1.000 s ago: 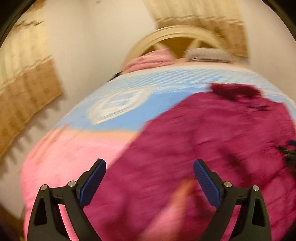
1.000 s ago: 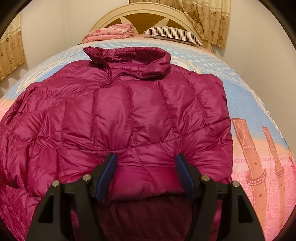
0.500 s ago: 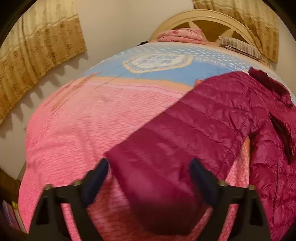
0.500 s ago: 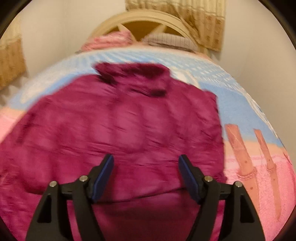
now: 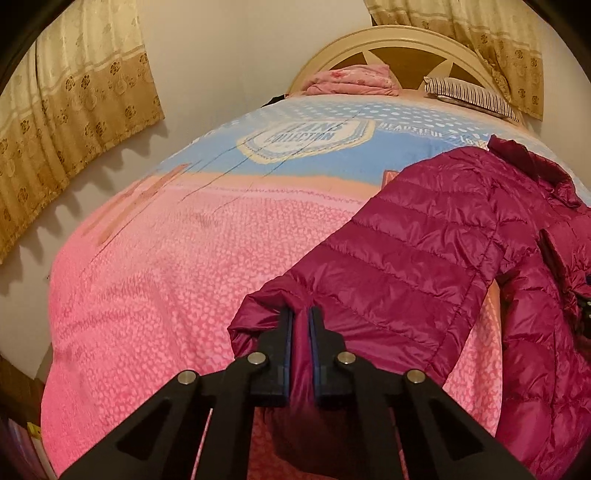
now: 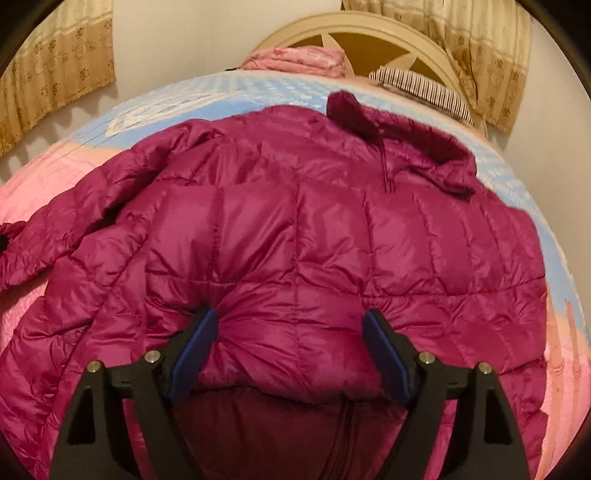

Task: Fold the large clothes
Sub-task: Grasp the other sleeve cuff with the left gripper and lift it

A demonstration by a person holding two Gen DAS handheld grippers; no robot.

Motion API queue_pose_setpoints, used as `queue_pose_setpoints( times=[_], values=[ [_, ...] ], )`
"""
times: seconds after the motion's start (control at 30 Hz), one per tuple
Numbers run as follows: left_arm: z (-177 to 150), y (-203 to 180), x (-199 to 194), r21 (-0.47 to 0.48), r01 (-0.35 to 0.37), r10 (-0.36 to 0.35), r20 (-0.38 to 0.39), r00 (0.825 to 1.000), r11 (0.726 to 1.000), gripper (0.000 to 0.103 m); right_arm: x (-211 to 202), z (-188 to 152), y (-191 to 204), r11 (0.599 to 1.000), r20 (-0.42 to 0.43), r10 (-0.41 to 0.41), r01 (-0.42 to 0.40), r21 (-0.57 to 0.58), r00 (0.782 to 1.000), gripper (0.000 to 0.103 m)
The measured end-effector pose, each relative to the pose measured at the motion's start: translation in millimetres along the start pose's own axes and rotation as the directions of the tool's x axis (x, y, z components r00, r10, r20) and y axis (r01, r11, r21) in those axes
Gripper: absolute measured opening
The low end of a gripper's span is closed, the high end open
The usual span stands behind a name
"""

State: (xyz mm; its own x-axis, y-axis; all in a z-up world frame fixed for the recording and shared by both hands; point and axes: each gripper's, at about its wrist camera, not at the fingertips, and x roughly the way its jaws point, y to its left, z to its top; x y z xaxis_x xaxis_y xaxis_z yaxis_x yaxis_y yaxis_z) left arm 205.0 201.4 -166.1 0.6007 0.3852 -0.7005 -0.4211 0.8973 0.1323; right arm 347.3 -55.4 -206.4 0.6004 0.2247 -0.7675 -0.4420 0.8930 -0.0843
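Note:
A magenta quilted puffer jacket point(image 6: 314, 236) lies on the bed with its collar point(image 6: 402, 133) toward the headboard. Its one sleeve point(image 5: 417, 243) stretches out to the left over the pink bedspread. My left gripper point(image 5: 300, 314) is shut on the sleeve's cuff end point(image 5: 266, 310). My right gripper point(image 6: 291, 317) is open, with its fingers pressed down on the folded front fold of the jacket near the hem; the padding bulges between them.
The bed point(image 5: 166, 266) has a pink and blue cover. A folded pink blanket point(image 5: 351, 79) and a striped pillow point(image 5: 469, 96) lie by the cream headboard point(image 6: 354, 33). Curtains point(image 5: 66, 99) hang on the left wall and behind the headboard.
My left gripper swung left from the jacket body to the sleeve and closed on its cuff. My right gripper stayed open on the jacket front and shifted a little.

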Motion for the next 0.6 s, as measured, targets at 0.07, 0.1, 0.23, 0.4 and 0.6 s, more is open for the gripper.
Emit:
queue_pose_setpoints(
  times=[0.07, 0.1, 0.23, 0.4, 0.6],
  values=[
    [2, 1, -3, -0.007, 0.006, -0.006, 0.006, 1.000, 1.000, 0.005, 2, 0, -1, 1.000, -0.006, 0.002, -0.002, 0.002, 1.000, 0.086],
    [4, 2, -6, -0.010, 0.007, -0.006, 0.012, 1.000, 1.000, 0.005, 2, 1, -2, 1.000, -0.007, 0.003, -0.003, 0.003, 1.000, 0.086],
    [11, 6, -27, -0.010, 0.002, -0.001, 0.066, 0.998, 1.000, 0.004, -14, -3, -7, 0.999, 0.007, 0.022, -0.022, 0.039, 1.000, 0.086],
    [35, 13, -57, -0.001, -0.006, 0.006, 0.169, 0.986, 1.000, 0.004, -48, -12, -28, 0.998, 0.060, 0.048, -0.050, 0.040, 0.997, 0.086],
    [73, -15, -97, 0.034, 0.020, -0.029, 0.282, 0.959, 0.999, 0.003, -82, -31, -85, 0.989, 0.106, 0.002, -0.017, 0.146, 0.994, 0.086]
  ],
)
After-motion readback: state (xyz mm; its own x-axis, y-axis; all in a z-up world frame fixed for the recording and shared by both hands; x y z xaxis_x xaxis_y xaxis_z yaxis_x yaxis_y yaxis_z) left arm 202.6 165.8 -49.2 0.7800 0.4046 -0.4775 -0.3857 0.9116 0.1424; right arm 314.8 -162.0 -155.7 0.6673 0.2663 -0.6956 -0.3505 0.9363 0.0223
